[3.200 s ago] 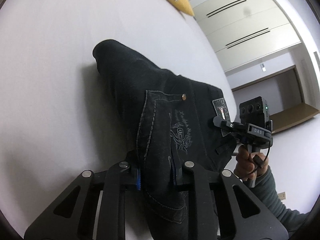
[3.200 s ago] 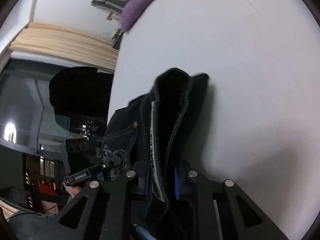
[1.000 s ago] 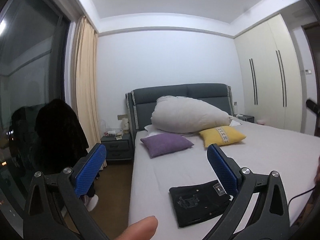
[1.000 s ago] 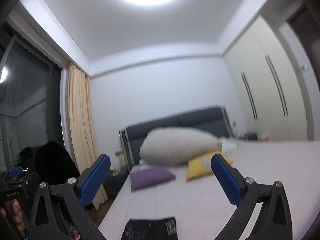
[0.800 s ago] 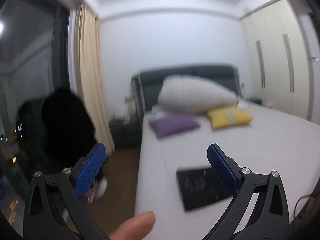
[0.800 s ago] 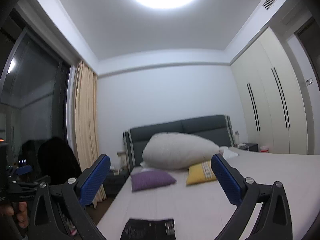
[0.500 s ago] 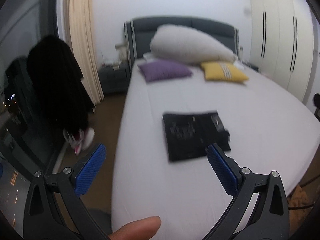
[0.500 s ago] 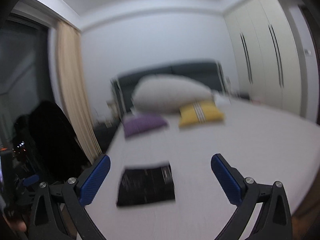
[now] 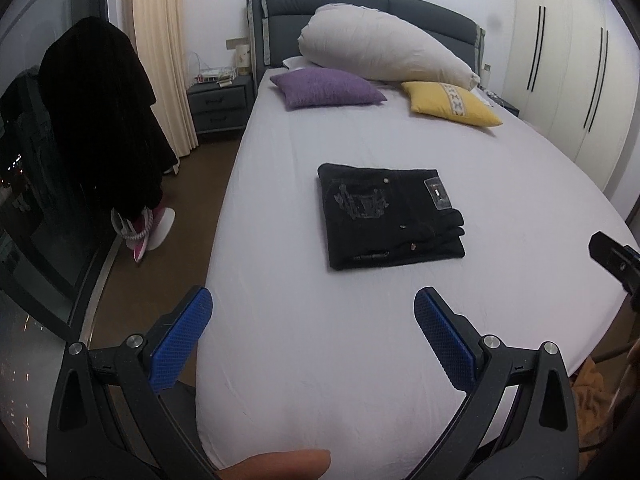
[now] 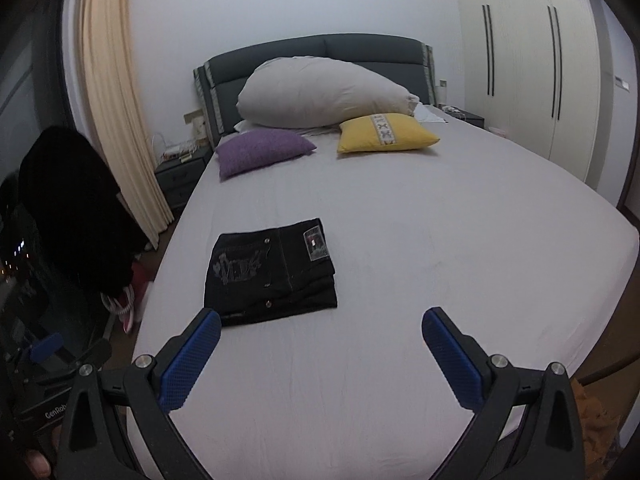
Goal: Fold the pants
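Neatly folded, the black jeans (image 9: 390, 216) lie flat, long axis across the bed (image 9: 360, 360); left gripper (image 9: 312, 336) and right gripper (image 10: 320, 354) gape empty.

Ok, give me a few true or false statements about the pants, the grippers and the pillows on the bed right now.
1. The black pants lie folded flat on the bed sheet. True.
2. The left gripper is clamped on the pants. False: it is open and holds nothing.
3. The right gripper is open and empty. True.
4. The purple pillow lies on top of the pants. False: it sits near the headboard, apart from them.
5. A yellow pillow lies beside the purple one. True.
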